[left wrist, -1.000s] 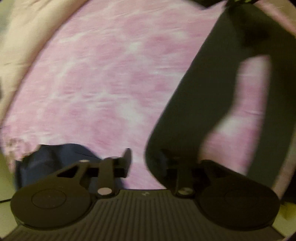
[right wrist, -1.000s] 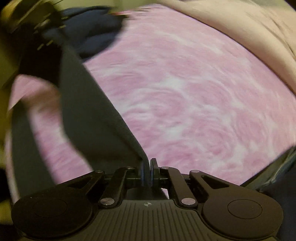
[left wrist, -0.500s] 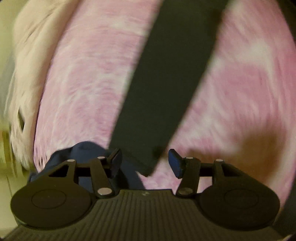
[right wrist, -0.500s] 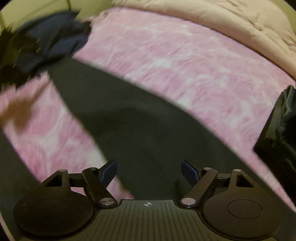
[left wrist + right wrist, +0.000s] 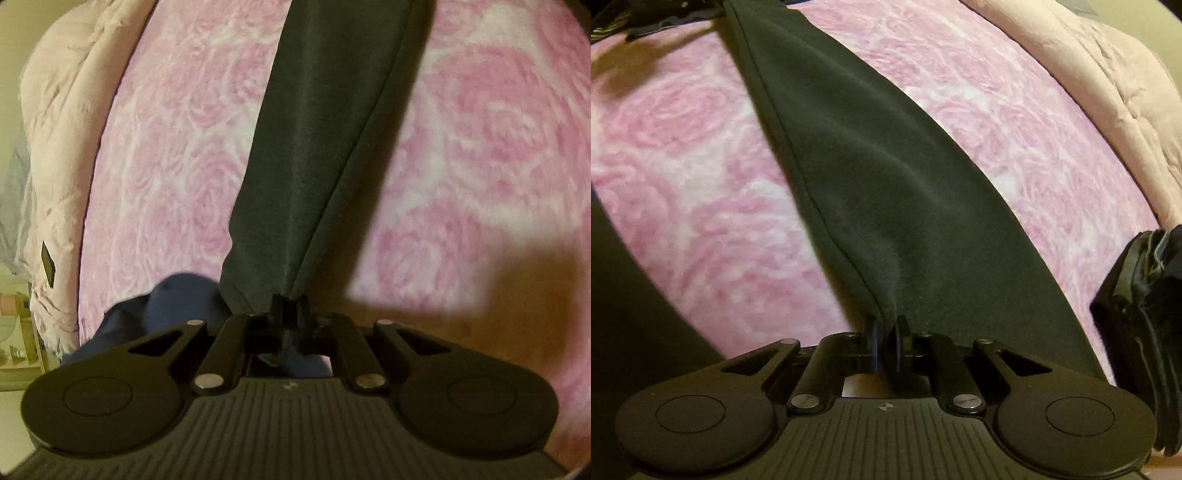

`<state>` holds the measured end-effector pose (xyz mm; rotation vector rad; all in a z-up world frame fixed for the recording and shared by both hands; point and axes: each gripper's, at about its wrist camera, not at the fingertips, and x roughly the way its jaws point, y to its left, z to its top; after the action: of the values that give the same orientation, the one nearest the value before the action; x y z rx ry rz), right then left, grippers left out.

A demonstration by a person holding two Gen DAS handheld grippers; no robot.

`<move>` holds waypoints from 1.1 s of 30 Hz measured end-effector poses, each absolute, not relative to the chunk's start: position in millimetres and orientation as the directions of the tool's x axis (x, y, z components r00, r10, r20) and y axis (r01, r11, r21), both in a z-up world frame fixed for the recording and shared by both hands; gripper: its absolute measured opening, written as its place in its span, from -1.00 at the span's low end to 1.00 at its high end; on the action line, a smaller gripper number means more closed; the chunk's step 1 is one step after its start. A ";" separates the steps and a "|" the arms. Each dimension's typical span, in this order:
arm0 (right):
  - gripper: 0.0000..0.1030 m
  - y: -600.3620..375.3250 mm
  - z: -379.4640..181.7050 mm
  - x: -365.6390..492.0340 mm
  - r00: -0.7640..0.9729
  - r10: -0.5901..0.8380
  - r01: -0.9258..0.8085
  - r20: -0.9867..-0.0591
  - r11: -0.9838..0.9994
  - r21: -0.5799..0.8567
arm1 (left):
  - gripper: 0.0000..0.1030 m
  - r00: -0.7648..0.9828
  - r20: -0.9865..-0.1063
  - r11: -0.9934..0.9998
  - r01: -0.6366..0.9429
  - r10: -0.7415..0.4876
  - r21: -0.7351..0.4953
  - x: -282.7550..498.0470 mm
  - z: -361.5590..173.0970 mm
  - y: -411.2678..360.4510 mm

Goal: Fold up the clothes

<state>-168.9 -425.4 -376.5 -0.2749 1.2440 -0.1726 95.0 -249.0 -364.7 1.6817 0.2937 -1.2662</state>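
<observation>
Two grippers clamp one long dark grey fleece garment (image 5: 321, 122) stretched over a pink rose-patterned bed blanket (image 5: 177, 147); left gripper (image 5: 290, 310) and right gripper (image 5: 886, 332), jaws just closed, pinch opposite ends.

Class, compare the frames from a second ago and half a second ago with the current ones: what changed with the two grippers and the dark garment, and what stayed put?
Both grippers, open half a second ago, have just closed: the left gripper and right gripper now each pinch an end of the dark grey fleece garment, stretched over the pink rose-patterned blanket. The blanket and navy blue cloth stayed in place.
</observation>
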 end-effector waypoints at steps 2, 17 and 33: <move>-0.37 -430.8 -376.6 -174.8 0.308 -0.271 0.038 -0.912 0.961 -0.273 | -0.79 0.427 -0.850 -0.511 0.679 -0.309 0.527 89.7 -371.9 -251.6; 0.18 -543.1 -279.9 -443.0 0.197 -0.358 0.786 -0.913 0.614 -0.071 | -0.30 0.111 -0.898 -0.346 0.897 -0.427 0.275 -88.3 -292.1 -321.5; -0.66 -716.7 -336.5 -521.7 0.470 -0.072 0.672 -0.880 0.676 0.304 | -0.13 -0.014 -0.942 -0.488 0.858 -0.336 0.162 -331.0 -337.5 -458.3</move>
<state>-521.7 -716.7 -336.5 0.7041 0.9852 -0.5046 -331.0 -458.3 -337.5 1.3453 0.5945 -1.6610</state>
